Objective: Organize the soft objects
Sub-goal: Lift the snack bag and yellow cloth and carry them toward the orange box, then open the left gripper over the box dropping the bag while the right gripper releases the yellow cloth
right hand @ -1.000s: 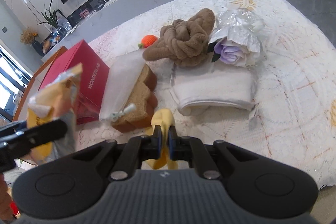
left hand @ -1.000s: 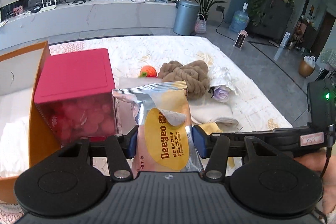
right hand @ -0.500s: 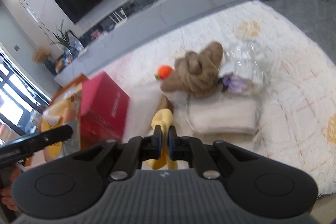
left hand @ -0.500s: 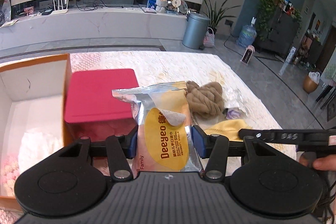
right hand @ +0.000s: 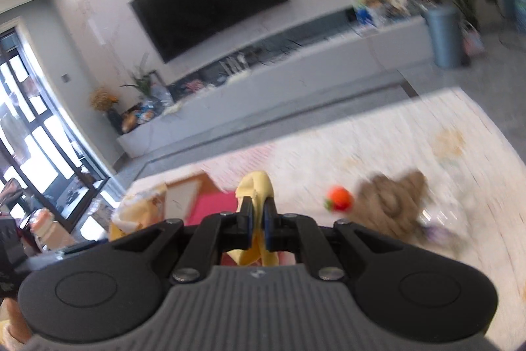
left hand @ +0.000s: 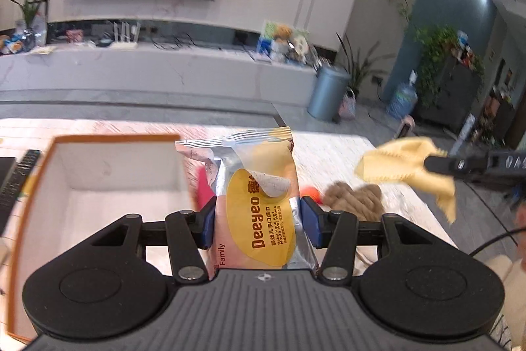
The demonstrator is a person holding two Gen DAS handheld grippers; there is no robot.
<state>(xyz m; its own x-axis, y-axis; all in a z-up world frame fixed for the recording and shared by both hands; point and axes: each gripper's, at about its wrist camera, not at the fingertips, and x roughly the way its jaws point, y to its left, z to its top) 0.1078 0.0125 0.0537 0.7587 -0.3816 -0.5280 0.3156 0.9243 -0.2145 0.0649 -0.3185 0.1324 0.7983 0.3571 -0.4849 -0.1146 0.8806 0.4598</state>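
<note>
Wipes pack (left hand: pixel 254 203) clamped in left gripper (left hand: pixel 256 221), yellow cloth (right hand: pixel 256 196) in right gripper (right hand: pixel 258 219)

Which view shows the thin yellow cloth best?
Left wrist view: the thin yellow cloth hangs spread out from the right gripper, edges visible. Right wrist view shows only a pinched fold between its own closed fingers, mostly hidden.

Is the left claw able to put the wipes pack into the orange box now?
Probably yes. The left claw holds the wipes pack beside the orange box, whose top is open; nothing visible blocks the way.
</note>
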